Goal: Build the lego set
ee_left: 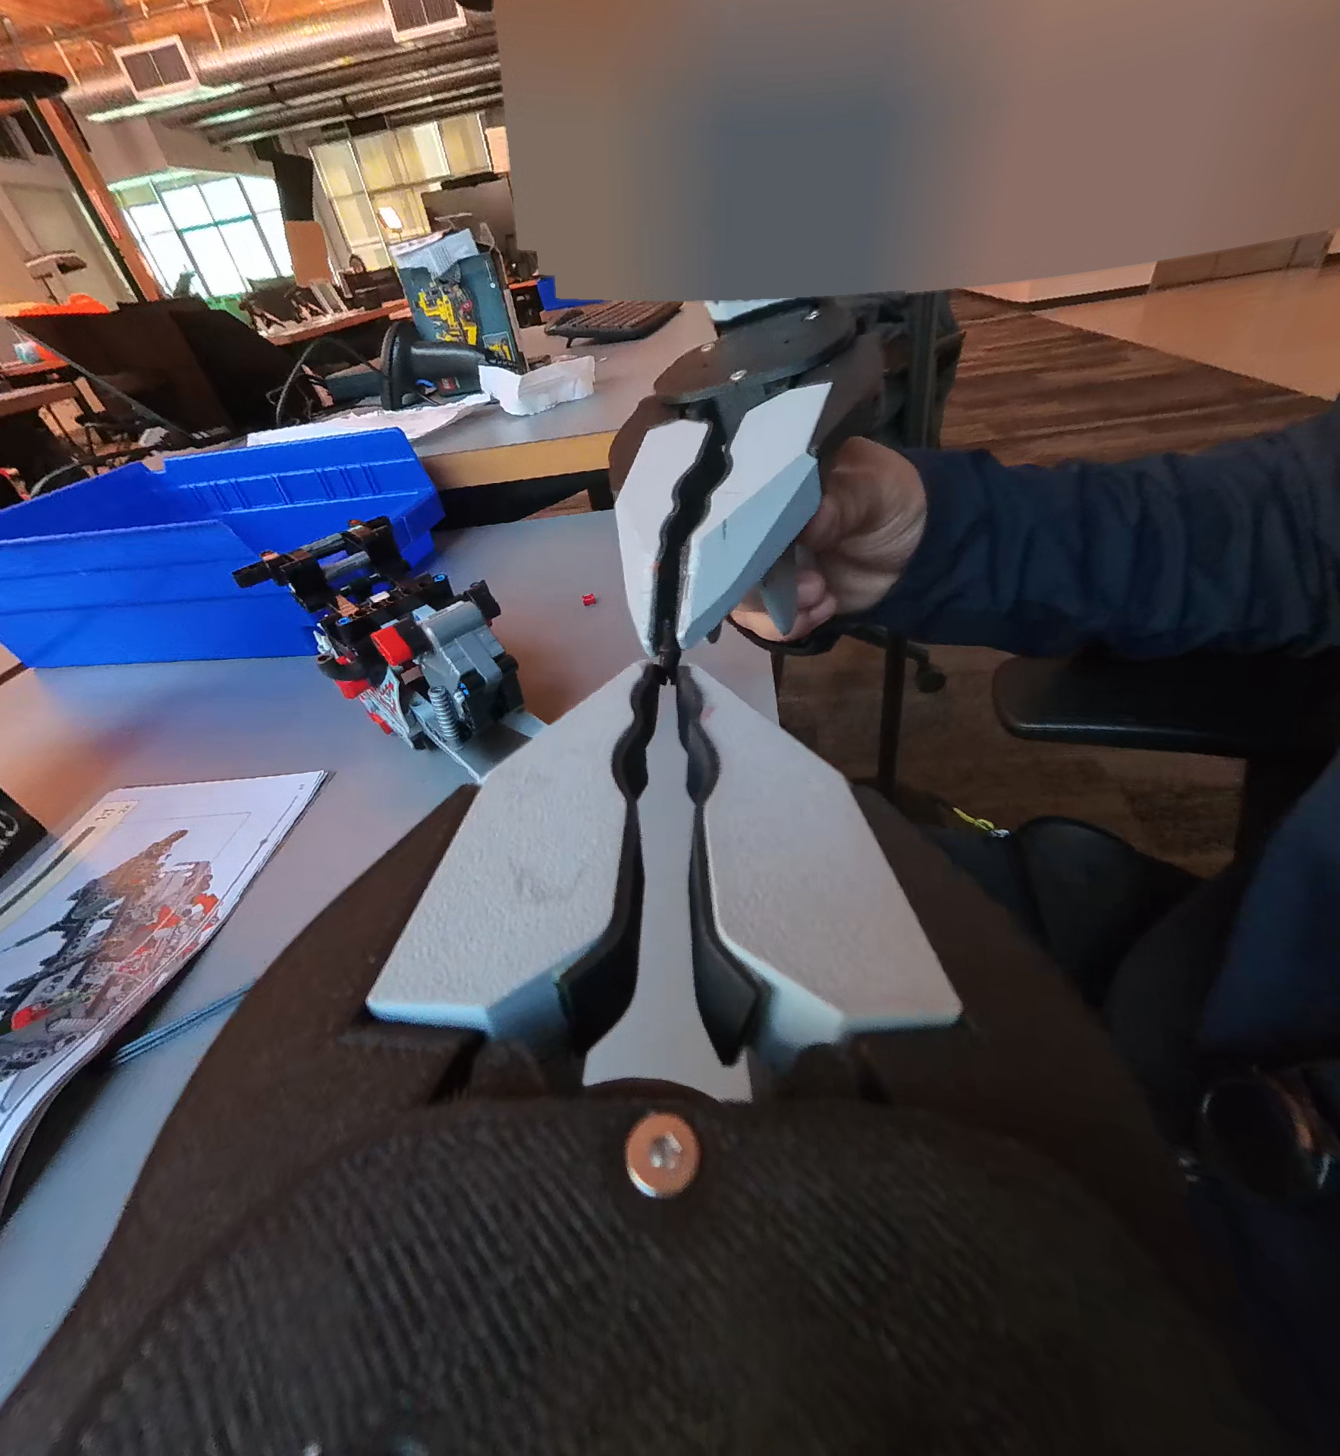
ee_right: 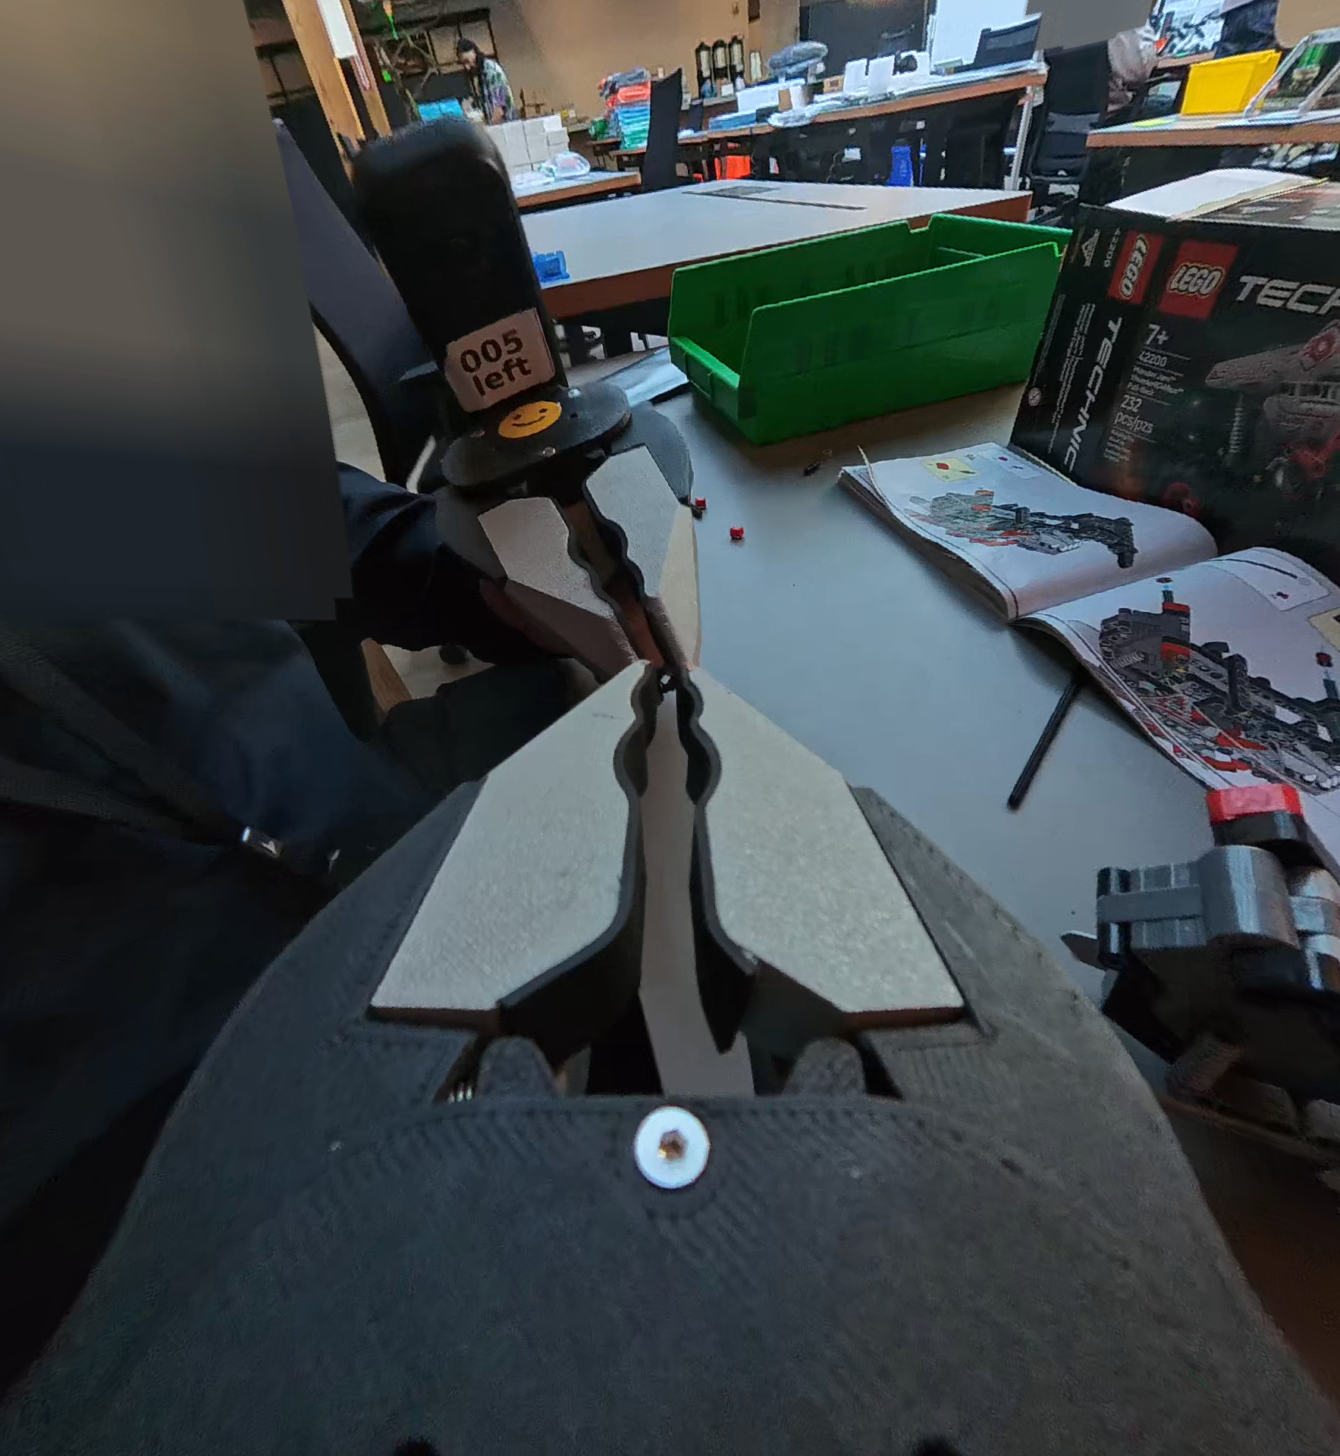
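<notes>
- The left gripper (ee_left: 660, 670) and the right gripper (ee_left: 666, 648) meet tip to tip in the air, off the near edge of the grey table (ee_left: 178, 709).
- A tiny dark piece (ee_left: 662, 660) sits right where the two sets of tips meet; the jaws of each gripper are drawn nearly together on it, but which pair truly clamps it cannot be told.
- In the right wrist view the same meeting shows: the right gripper (ee_right: 662, 684) points at the left gripper (ee_right: 660, 666), with the small dark piece (ee_right: 664, 684) between the tips.
- The half-built lego model (ee_left: 406, 630), black, grey and red with a coil spring, stands on the table to the left of the jaws, well apart from them and touched by neither gripper.
- Behind the model lies a blue bin (ee_left: 162, 544).
- A small red piece (ee_left: 589, 599) lies loose on the table between the model and the right gripper.
- An open instruction booklet (ee_left: 99, 930) lies flat near the table's front edge.
- From the right wrist view, a green bin (ee_right: 855, 331) and the set's dark box (ee_right: 1234, 354) stand at the far side, and a thin black rod (ee_right: 1041, 744) lies beside the booklet.
- A hand (ee_left: 859, 536) in a dark sleeve grips the right gripper's handle.
</notes>
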